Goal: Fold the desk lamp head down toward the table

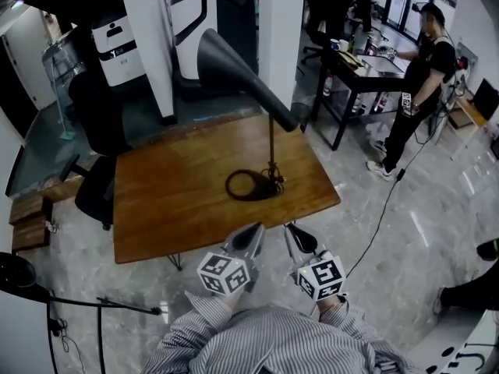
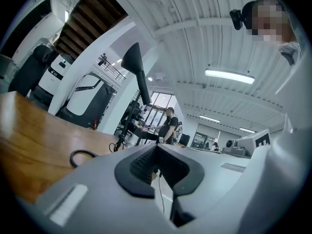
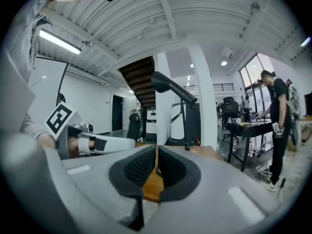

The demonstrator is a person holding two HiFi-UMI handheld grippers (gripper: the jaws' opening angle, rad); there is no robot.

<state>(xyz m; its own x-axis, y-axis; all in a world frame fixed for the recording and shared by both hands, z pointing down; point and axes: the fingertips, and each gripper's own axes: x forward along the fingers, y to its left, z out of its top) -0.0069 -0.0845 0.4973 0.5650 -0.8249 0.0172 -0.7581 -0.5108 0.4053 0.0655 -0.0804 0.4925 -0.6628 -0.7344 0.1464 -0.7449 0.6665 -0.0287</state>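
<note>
Your left gripper (image 1: 253, 238) and right gripper (image 1: 295, 236) are both closed on nothing, hovering at the counter's (image 1: 171, 201) near edge. The desk lamp (image 1: 234, 68) stands upright toward the far right, untouched.

Dark desk lamp (image 1: 272, 146) stood on the wooden surface (image 1: 171, 209), right of centre, cone head (image 1: 230, 61) raised high on a thin upright stem, tilted, wide end uppermost, open ring base (image 1: 245, 185) lay flat on the wood
</note>
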